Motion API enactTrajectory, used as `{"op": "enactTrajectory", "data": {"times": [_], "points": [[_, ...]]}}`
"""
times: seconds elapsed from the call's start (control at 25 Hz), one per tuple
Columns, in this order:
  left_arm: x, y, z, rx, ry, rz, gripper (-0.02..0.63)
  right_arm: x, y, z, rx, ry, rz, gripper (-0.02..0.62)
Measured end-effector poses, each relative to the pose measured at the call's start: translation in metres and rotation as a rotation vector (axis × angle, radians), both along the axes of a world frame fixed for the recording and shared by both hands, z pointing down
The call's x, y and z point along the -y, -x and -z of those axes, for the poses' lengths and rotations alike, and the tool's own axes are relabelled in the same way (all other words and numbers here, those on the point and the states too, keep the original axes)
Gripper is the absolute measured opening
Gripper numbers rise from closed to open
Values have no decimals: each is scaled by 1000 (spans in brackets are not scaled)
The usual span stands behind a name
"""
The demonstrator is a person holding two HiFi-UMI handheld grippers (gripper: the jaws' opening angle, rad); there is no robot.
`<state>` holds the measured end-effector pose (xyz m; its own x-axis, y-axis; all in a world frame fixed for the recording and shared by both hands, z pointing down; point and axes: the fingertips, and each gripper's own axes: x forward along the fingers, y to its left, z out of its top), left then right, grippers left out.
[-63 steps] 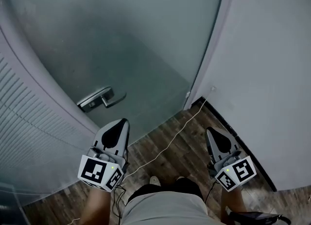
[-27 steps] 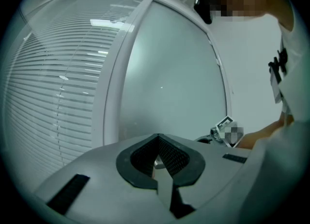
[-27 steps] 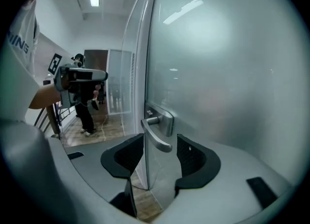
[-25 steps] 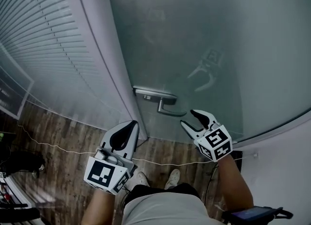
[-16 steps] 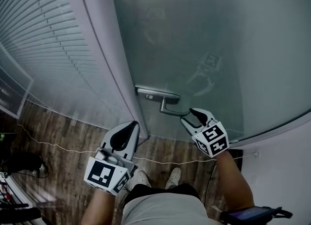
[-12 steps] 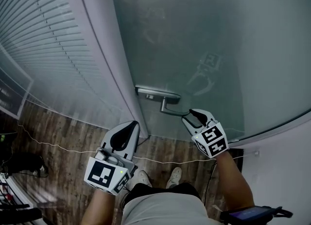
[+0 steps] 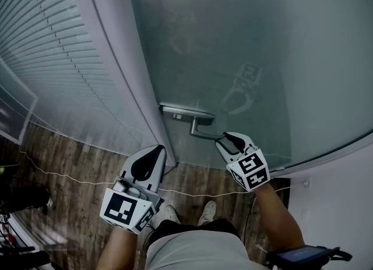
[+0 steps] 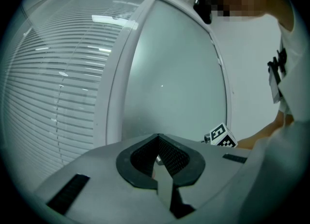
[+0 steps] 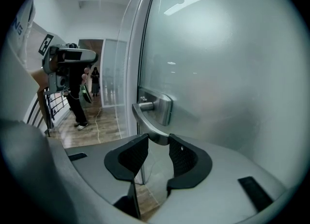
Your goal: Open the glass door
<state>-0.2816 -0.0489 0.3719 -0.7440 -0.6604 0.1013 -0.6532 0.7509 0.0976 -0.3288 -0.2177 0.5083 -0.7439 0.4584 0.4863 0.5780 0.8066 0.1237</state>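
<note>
The right hand-held gripper [image 7: 226, 139] has just been closing its jaws. They stand partly closed, with the pads pinching the free end of the handle [image 7: 201, 133]. The left hand-held gripper [image 7: 151, 148] has its jaws pressed together, empty, and hangs clear of the door [image 7: 233, 41]. The handle sits at the door's left edge, just beside the frame [image 7: 122, 70]. Left of the frame hang blinds [image 7: 52, 47]. The floor [image 7: 76, 164] lies below both grippers, with a cable [image 7: 87, 179] running across it.
</note>
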Motion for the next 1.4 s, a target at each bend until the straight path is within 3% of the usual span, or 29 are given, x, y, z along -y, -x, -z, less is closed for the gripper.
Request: {"op": "enactTrajectory", "data": {"times": [0.56, 0.72, 0.92, 1.24, 1.4], "points": [[-4, -23, -10, 5, 8, 9, 0, 8, 11, -10, 3, -3, -31, 138], [-7, -10, -8, 10, 13, 22, 0, 11, 37, -11, -4, -32, -27, 138], [-20, -37, -8, 28, 8, 29, 0, 9, 24, -14, 2, -39, -55, 137], [0, 15, -6, 5, 5, 52, 0, 37, 104, -15, -40, -13, -73, 137], [-1, 19, -10, -4, 4, 59, 0, 42, 121, -18, -47, -13, -94, 137]]}}
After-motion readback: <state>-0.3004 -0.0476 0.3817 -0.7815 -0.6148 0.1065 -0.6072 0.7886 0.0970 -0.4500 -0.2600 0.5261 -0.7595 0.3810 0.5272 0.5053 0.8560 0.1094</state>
